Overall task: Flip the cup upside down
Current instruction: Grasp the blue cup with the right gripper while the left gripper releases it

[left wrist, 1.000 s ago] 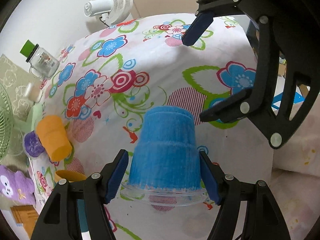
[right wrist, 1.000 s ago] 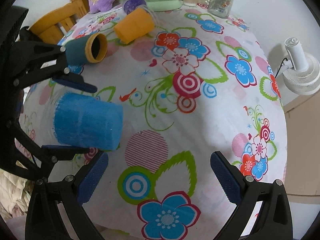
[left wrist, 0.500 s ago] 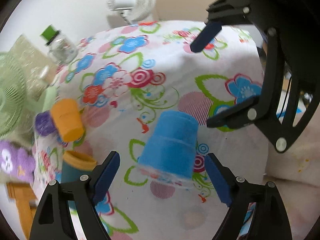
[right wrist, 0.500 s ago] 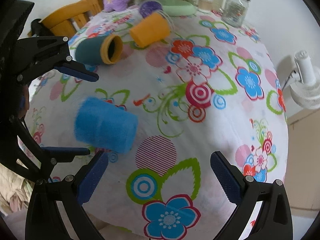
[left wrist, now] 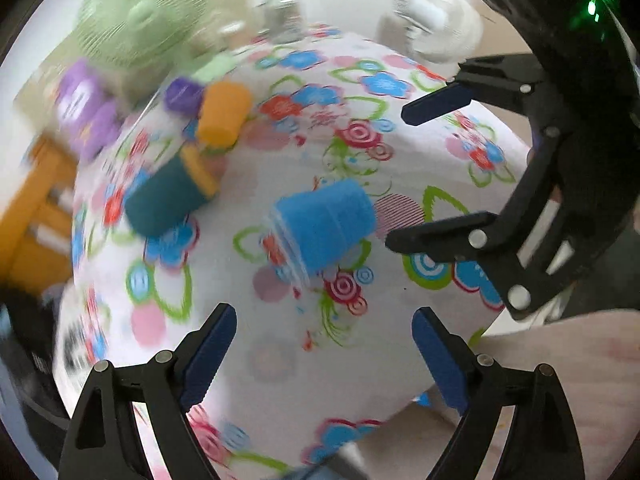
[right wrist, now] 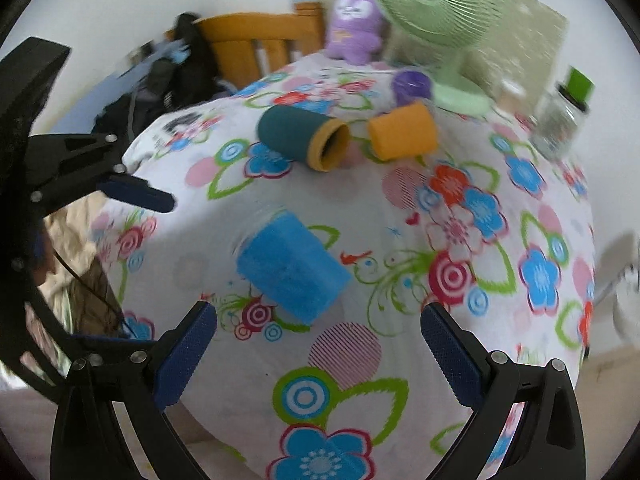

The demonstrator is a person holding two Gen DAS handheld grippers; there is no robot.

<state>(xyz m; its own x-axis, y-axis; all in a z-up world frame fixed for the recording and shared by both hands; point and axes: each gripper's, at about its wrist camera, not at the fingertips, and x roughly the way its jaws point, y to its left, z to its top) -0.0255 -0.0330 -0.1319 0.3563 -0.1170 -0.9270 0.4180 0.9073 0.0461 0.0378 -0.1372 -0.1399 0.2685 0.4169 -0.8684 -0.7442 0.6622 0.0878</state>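
A blue fuzzy cup [left wrist: 326,228] with a clear plastic rim stands mouth down on the flowered tablecloth [left wrist: 280,360]; it also shows in the right wrist view [right wrist: 292,266]. My left gripper [left wrist: 324,356] is open and empty, pulled back from the cup. My right gripper [right wrist: 318,352] is open and empty, just short of the cup. Each gripper shows in the other's view, the right one [left wrist: 432,168] beside the cup and the left one [right wrist: 136,196] off to the cup's left.
A teal cup [right wrist: 304,136], an orange cup [right wrist: 402,132] and a purple cup [right wrist: 412,86] lie at the far side. A green fan [right wrist: 440,12], a purple plush [right wrist: 354,20], a green-lidded jar [right wrist: 562,116] and a wooden chair [right wrist: 256,44] stand beyond. A white fan [left wrist: 436,24] stands off the table.
My left gripper has let go of the blue cup and drawn back and up. The cup stays mouth down on the cloth. Both views have swung; the right gripper stays open.
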